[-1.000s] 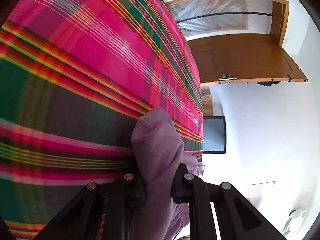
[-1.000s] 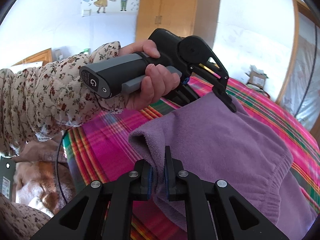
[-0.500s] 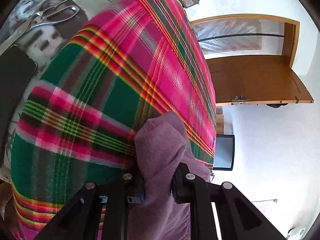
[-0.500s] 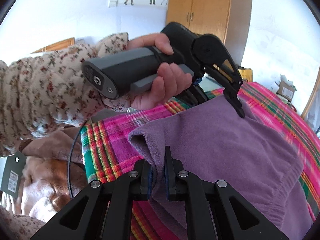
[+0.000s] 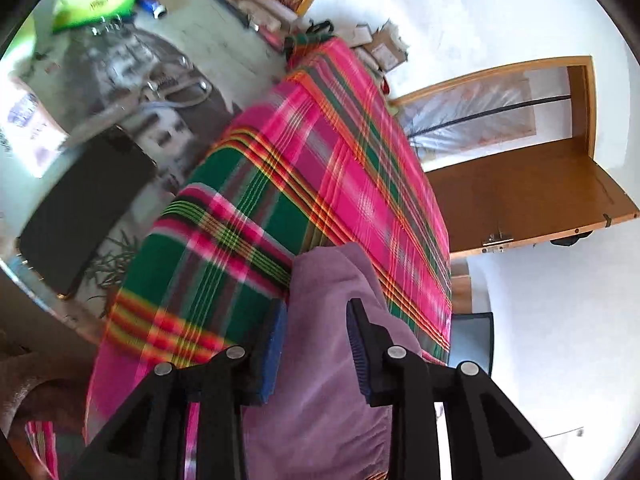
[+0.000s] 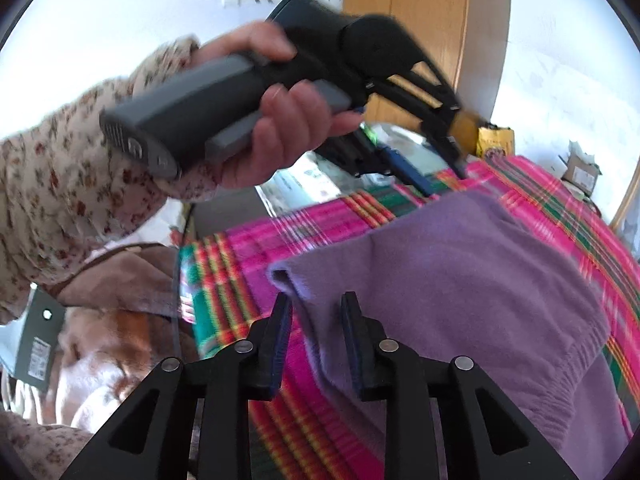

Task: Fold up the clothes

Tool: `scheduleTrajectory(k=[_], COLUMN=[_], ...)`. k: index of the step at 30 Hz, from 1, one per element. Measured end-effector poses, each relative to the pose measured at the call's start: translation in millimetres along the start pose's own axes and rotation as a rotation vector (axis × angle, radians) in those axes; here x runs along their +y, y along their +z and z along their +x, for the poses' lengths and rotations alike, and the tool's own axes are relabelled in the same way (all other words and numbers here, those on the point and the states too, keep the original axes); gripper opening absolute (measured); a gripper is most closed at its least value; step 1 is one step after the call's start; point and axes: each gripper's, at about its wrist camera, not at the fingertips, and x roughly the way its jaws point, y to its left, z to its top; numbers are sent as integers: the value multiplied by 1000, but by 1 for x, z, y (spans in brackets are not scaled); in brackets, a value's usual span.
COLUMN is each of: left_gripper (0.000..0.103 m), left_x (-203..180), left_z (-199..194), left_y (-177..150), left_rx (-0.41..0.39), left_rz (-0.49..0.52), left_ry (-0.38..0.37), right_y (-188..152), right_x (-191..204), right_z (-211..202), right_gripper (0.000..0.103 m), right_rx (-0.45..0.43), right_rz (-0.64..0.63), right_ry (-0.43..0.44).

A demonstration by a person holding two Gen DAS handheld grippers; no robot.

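Observation:
A purple knit garment (image 6: 460, 280) lies folded on a pink and green plaid cloth (image 5: 320, 160). In the left wrist view its edge (image 5: 320, 360) sits between my left gripper's (image 5: 316, 340) jaws, which are opening, and the blue pads no longer pinch it. In the right wrist view my right gripper (image 6: 316, 320) also has its jaws opening, with the garment's near corner loose between them. A hand in a floral sleeve (image 6: 280, 120) holds the left gripper (image 6: 444, 180) above the garment's far edge.
Beyond the plaid cloth's (image 6: 320, 220) end, a black phone (image 5: 84, 208), scissors (image 5: 172, 88) and clutter lie on a table. Brown and white clothes (image 6: 120, 280) are heaped at the left. A wooden door (image 5: 520, 192) stands open behind.
Both grippers were shut on the purple garment and have now opened off it. The left gripper has drawn back and risen, so more of the table shows.

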Motion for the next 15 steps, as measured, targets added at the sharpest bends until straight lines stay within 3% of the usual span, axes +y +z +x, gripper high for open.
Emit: scheduleTrajectory(k=[4, 8, 15], left_gripper=[34, 35, 38], left_x=[-15, -51, -115], left_z=[-10, 7, 54], left_y=[-22, -45, -77], left_rx=[-11, 25, 145], left_rz=[64, 182, 364], left_ry=[6, 20, 18], right_y=[-11, -38, -106], right_x=[-18, -52, -139], right_z=[-39, -81, -189], right_gripper=[26, 26, 26], right_rx=[-59, -68, -92], right_rz=[35, 167, 431], right_ry=[-74, -172, -476])
